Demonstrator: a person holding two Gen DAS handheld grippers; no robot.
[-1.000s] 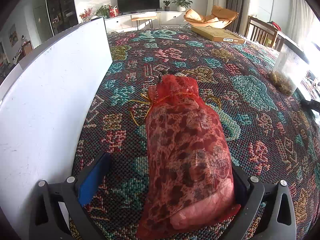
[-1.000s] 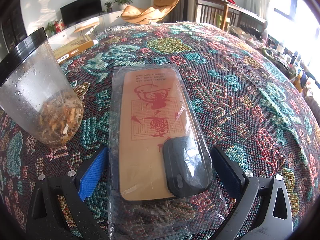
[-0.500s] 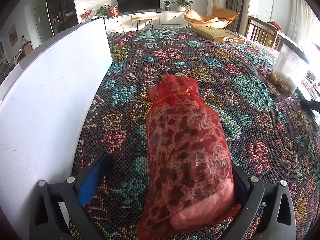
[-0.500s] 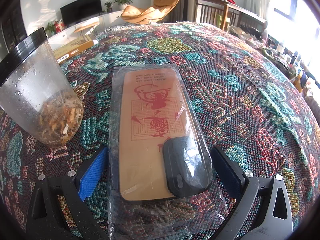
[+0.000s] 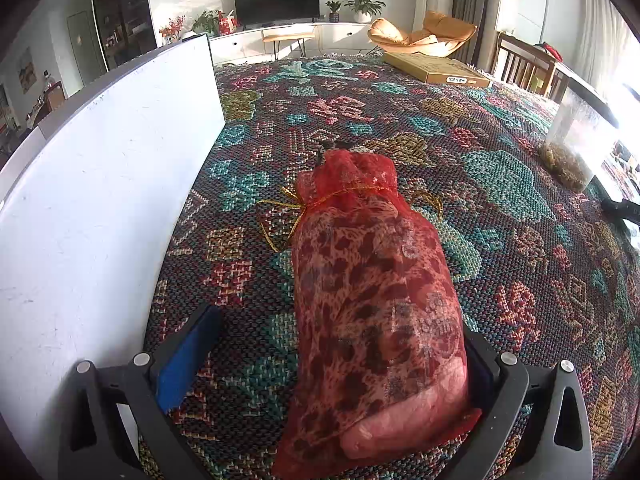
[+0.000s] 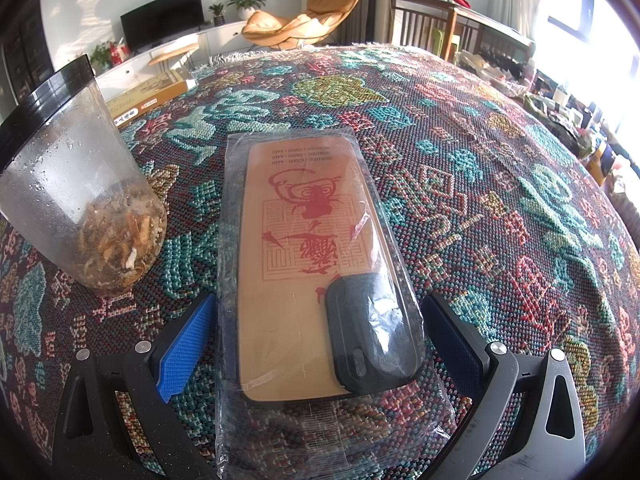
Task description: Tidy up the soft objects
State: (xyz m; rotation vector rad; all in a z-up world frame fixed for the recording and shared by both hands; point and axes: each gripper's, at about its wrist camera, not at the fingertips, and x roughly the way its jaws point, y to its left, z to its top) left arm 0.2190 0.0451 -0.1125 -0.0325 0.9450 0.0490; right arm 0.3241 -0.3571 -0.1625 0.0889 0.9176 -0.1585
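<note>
A red mesh drawstring pouch [image 5: 372, 300] with spotted cloth inside lies lengthwise on the patterned tablecloth [image 5: 500, 184], its tied neck pointing away. My left gripper [image 5: 332, 356] is open around its near end; the pouch rests against the right finger and leaves a gap to the blue left pad [image 5: 188, 356]. In the right wrist view, a tan mat with a red print and a dark mouse, sealed in a clear plastic bag [image 6: 312, 264], lies flat. My right gripper [image 6: 320, 344] is open and straddles the bag's near end without touching it.
A tall white panel [image 5: 100, 208] stands close along the left side of the left gripper. A clear plastic jar [image 6: 84, 188] with dried bits stands left of the bagged mat. A flat cardboard box [image 5: 436, 68] lies at the far table edge.
</note>
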